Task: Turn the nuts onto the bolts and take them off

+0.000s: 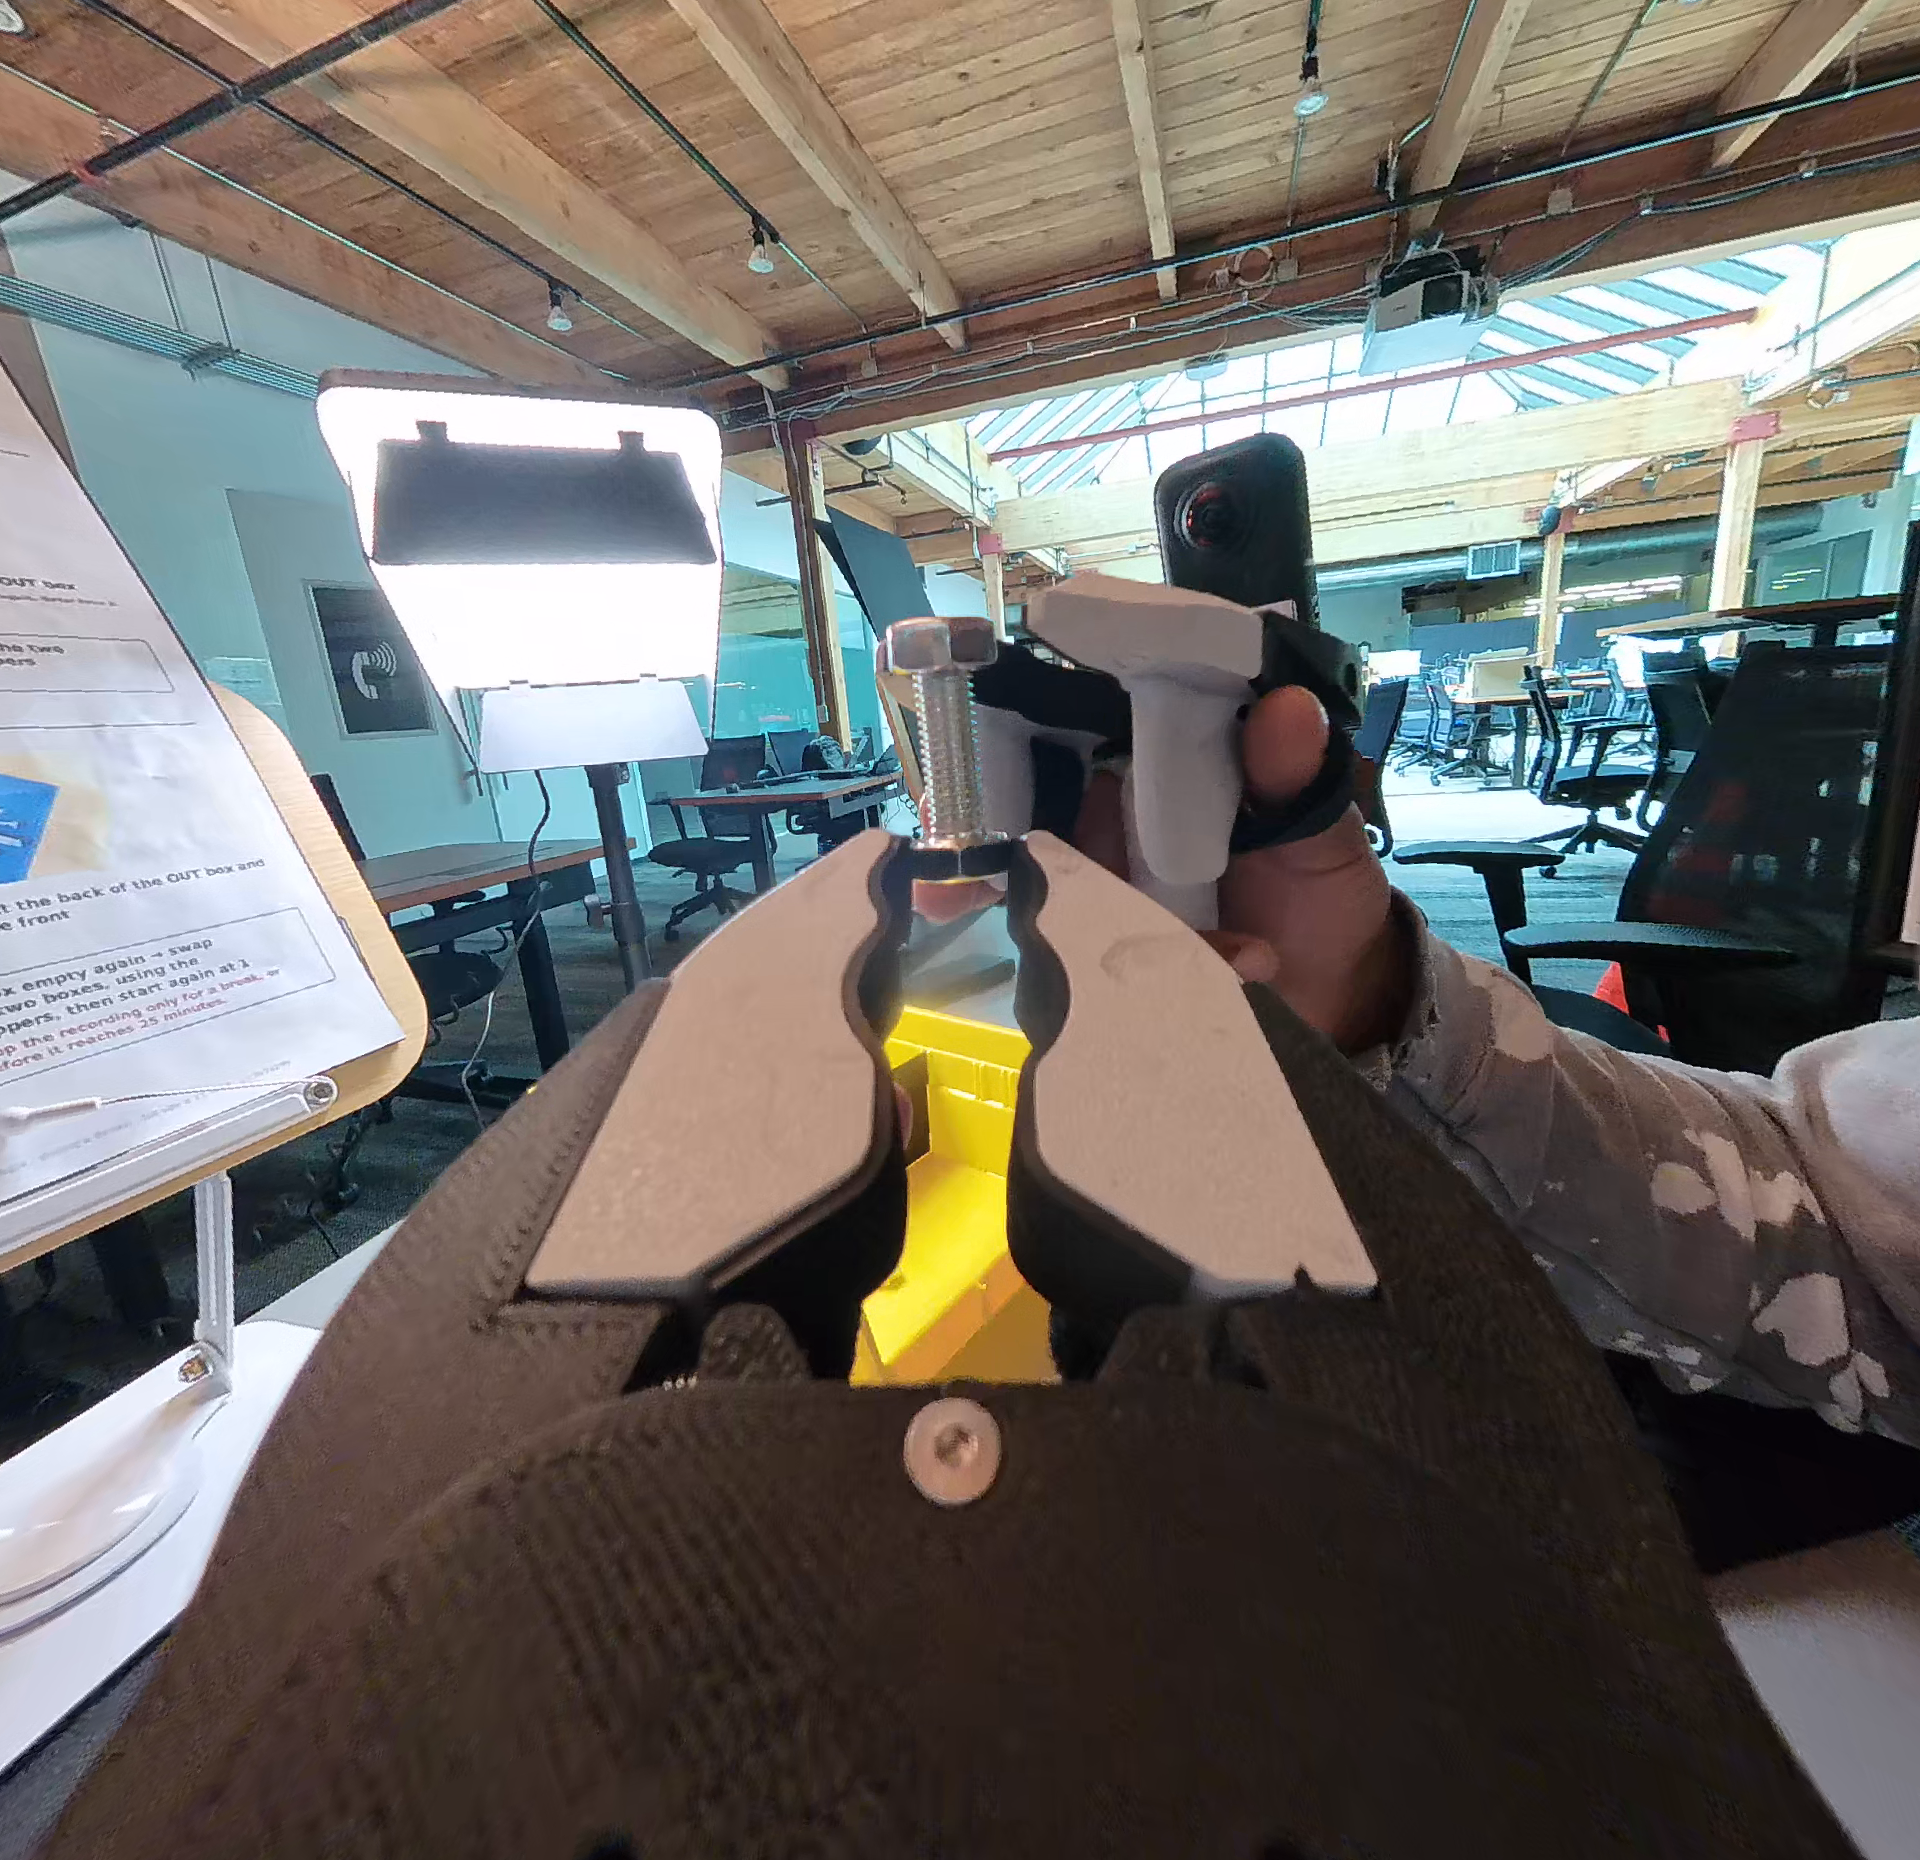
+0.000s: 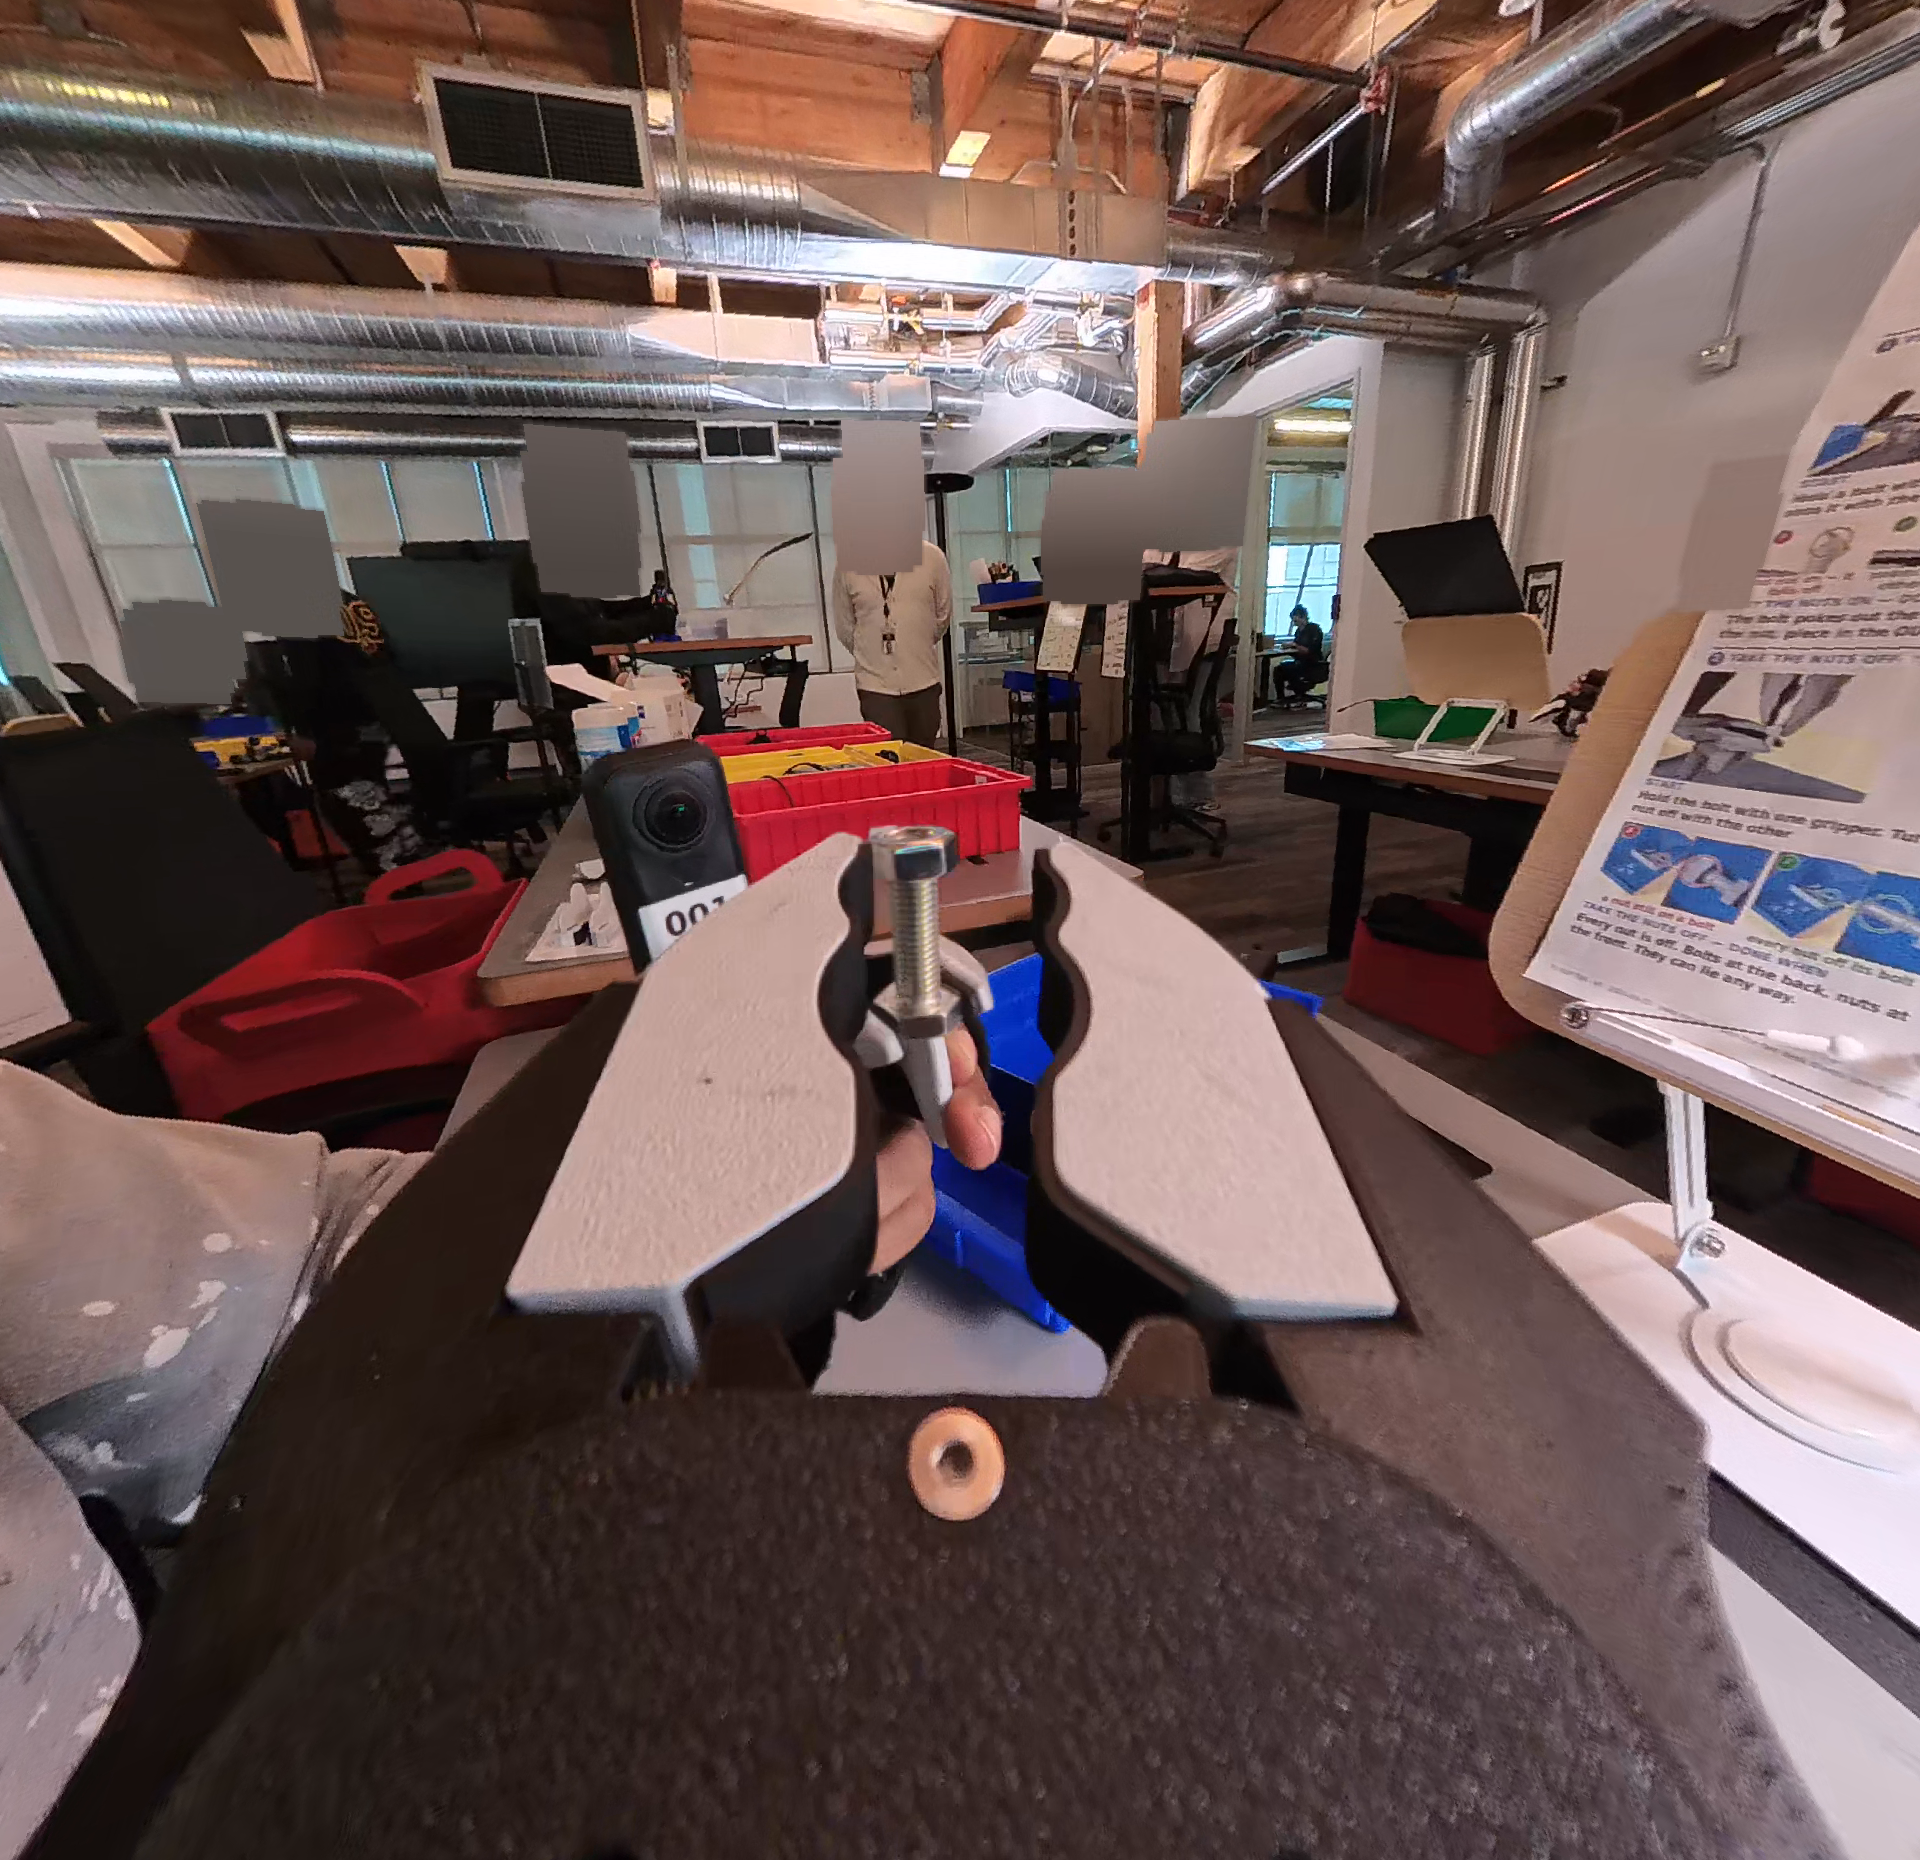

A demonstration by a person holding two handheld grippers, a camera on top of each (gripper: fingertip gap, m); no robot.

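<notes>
While I hold both tools up in the air above the bench, my left gripper [image 1: 953, 860] pinches the nut [image 1: 953, 842] at the lower end of the bolt [image 1: 940, 735], its two tips closed against the nut's sides. That bolt stands upright with its hex head on top and its threaded shank bare between head and nut. My right gripper [image 2: 940, 880] has its jaws spread, well apart, and grips nothing; in the right wrist view the bolt [image 2: 914, 917] shows in the gap between its fingers, but it sits beyond them, carried by the other tool's tips lower down. From the left wrist view I see the right gripper [image 1: 1091, 688] just beside the bolt's head, at its right, with the person's hand [image 1: 1288, 854] wrapped around its handle and a patterned grey sleeve [image 1: 1662, 1166] trailing off to the right. Below the left tool a yellow bin [image 1: 951, 1166] shows through the gap; below the right tool I see a blue bin [image 2: 987, 1176]. An instruction sheet on a tilted stand [image 2: 1714, 875] sits at the right of the bench.
</notes>
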